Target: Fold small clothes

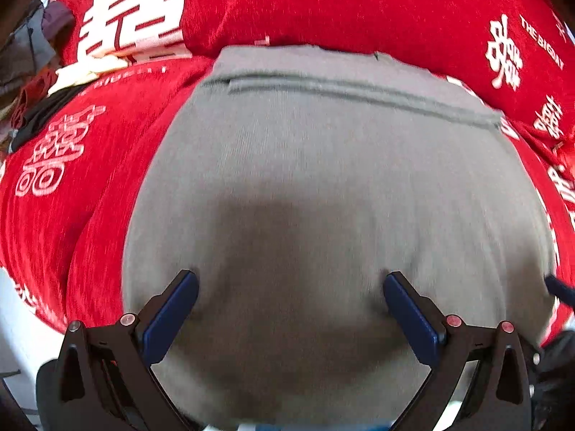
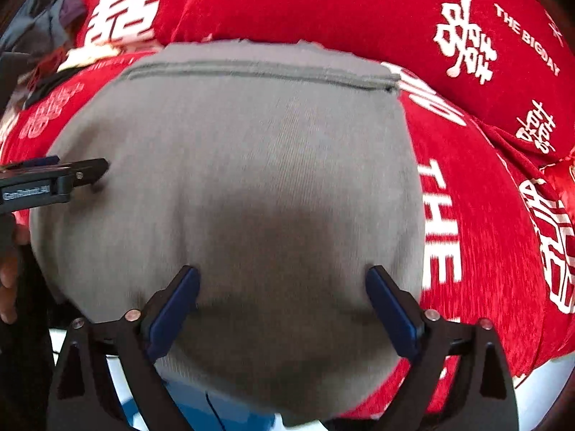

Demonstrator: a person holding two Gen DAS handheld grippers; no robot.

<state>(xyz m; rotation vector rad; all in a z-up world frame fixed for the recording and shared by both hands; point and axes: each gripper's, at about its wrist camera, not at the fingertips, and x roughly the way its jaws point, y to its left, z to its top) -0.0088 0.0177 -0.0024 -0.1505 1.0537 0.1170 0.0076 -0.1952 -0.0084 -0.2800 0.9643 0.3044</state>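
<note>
A: What is seen nearest the left wrist camera?

B: The left gripper is seen at the bottom edge, its blue-padded fingers spread wide with nothing clamped between them. Only grey fabric is seen in the gap.

A: And that fabric?

B: A grey garment is laid flat on a red cloth with white lettering. A stitched band is seen across the garment's far edge. A shadow is cast on its middle.

A: What is found further left?

B: A heap of dark and mixed clothes is seen at the far left edge, well apart from the grey piece.

A: And in the right wrist view?

B: The right gripper is likewise held wide, nothing pinched, over the near part of the same garment. The left gripper is seen from the side at the left margin, over the garment's left edge; whether it touches the fabric cannot be told. The red cloth is spread to the right, and something blue is glimpsed below the garment's near edge.
</note>
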